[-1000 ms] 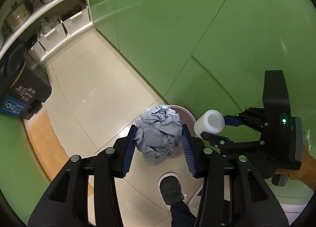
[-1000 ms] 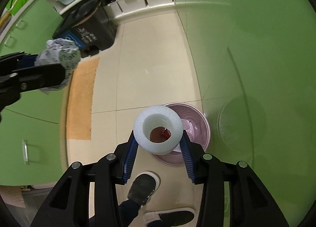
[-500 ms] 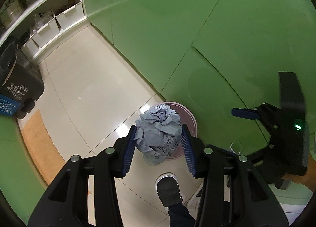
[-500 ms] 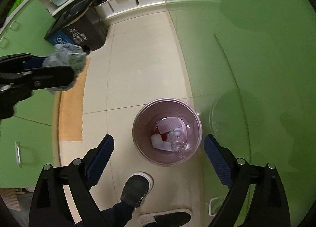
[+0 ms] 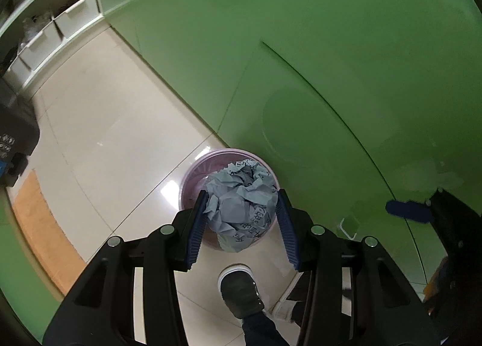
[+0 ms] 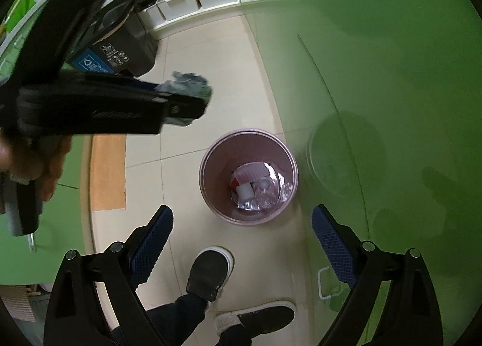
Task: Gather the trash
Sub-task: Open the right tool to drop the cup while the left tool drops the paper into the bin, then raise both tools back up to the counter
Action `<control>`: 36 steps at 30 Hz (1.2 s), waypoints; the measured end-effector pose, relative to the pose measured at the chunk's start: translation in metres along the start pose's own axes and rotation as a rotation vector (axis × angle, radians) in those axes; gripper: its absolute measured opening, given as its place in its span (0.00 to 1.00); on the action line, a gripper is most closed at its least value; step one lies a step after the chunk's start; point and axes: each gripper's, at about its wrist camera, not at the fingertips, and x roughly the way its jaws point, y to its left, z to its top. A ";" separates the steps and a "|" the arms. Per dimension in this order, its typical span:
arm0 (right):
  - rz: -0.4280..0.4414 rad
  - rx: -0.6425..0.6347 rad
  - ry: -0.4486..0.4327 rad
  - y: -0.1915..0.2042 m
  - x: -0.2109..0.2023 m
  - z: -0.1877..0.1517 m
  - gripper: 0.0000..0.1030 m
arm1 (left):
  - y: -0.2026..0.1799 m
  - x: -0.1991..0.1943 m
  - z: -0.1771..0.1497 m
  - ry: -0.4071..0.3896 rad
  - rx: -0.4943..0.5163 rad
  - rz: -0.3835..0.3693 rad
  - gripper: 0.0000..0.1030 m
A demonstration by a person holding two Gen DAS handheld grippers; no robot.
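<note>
My left gripper (image 5: 242, 230) is shut on a crumpled grey-blue paper ball (image 5: 241, 207) and holds it high above a pink round bin (image 5: 192, 171) on the floor. In the right wrist view the left gripper (image 6: 183, 102) with the paper ball (image 6: 189, 86) sits to the upper left of the bin (image 6: 211, 183). My right gripper (image 6: 242, 243) is open and empty above the bin's near side. In the bin lie a white foam roll (image 6: 244, 190), a clear bottle (image 6: 266, 192) and wrappers.
A green cabinet front (image 5: 301, 59) runs along the right. A dark recycling bin (image 6: 120, 44) and white shelves with boxes (image 6: 192, 2) stand at the back. A brown mat (image 6: 108, 171) lies on the tiled floor. The person's shoes (image 6: 211, 276) are below the grippers.
My right gripper opened and the white foam roll dropped into the pink bin. My left gripper moved over the bin with the paper ball still held.
</note>
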 end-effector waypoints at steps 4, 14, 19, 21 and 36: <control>0.005 0.021 0.001 -0.003 -0.001 -0.004 0.87 | -0.010 0.005 0.003 -0.003 0.021 0.004 0.65; 0.011 0.043 -0.027 -0.005 -0.019 -0.005 0.87 | -0.021 -0.004 0.010 0.011 0.033 0.036 0.97; 0.015 0.044 -0.036 0.003 -0.045 0.000 0.87 | -0.021 -0.042 0.005 0.004 0.022 0.058 0.97; 0.017 0.045 -0.044 0.009 -0.062 0.004 0.87 | -0.024 -0.063 0.004 -0.003 0.020 0.069 0.97; 0.036 0.015 -0.105 0.068 -0.218 0.031 0.94 | -0.039 -0.244 0.010 -0.063 -0.005 0.121 0.97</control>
